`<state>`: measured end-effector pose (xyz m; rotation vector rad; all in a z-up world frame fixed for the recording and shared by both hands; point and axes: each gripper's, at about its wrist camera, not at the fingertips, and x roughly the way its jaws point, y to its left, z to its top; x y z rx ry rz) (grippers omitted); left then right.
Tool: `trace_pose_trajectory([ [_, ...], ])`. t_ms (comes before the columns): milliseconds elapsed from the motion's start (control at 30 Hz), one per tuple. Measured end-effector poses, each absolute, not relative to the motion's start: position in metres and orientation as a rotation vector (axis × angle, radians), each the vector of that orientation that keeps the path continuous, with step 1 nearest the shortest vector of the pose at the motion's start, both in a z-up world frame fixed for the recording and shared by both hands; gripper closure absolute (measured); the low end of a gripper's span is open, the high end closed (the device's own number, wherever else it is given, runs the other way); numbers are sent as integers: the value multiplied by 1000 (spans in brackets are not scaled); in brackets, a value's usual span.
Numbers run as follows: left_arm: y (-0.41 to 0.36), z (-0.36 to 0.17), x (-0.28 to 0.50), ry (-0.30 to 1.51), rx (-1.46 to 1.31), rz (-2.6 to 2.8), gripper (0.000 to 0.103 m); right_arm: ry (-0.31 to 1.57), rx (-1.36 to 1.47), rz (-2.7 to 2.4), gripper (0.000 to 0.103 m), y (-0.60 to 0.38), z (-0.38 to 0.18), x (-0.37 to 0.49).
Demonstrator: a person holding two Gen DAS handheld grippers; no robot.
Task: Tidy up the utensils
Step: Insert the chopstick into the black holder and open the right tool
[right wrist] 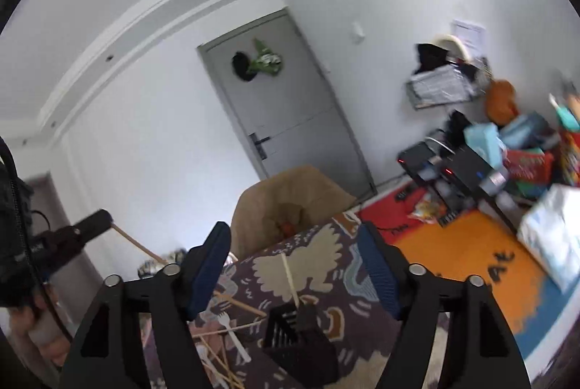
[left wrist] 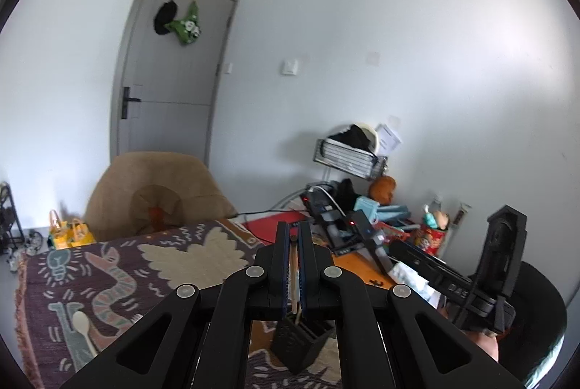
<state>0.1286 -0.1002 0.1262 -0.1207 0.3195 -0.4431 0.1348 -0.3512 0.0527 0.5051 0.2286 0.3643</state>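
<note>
my left gripper has its jaws clenched on one thin wooden utensil; the stick runs lengthwise between the two pads, its tip showing at the pad ends and its lower end pointing down toward the black holder directly beneath. in the right wrist view the same stick juts from the left gripper at the left edge, slanting down to the right.

my right gripper has its jaws released, nothing between the pads. the black holder sits low between them, on the patterned cloth that covers the table. one wooden stick stands in the holder, leaning up and left, its top between the open pads but clear of both.

count, right wrist view: one holder; one stick inside it; one white fork lying on the cloth left of the holder; a loose pile of wooden sticks beside the fork, perhaps four or five, the frame being blurred and partly blocked by my left finger.

count, left wrist view: one pale spoon lying on the cloth at lower left, well apart from the holder.
</note>
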Motion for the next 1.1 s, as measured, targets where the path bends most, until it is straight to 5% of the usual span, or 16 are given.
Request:
trace_pose_trajectory([
  [167, -123, 120, 140, 367, -91, -467, 99, 308, 597, 332, 20, -358, 26, 127],
  [433, -140, 105, 160, 472, -95, -467, 96, 474, 533, 377, 19, -331, -1, 143],
  [500, -138, 99, 164, 511, -108, -458, 68, 480, 527, 374, 19, -332, -4, 143],
  [533, -135, 97, 165, 527, -118, -449, 35, 479, 525, 369, 19, -332, -5, 142],
  [567, -129, 93, 162, 516, -134, -431, 12, 475, 522, 360, 19, -333, -6, 142],
  [600, -126, 93, 159, 496, -141, -419, 9, 474, 518, 357, 19, -333, -7, 140],
  [1100, -65, 60, 115, 452, -171, -229, 8, 393, 424, 305, 19, -305, 9, 124],
])
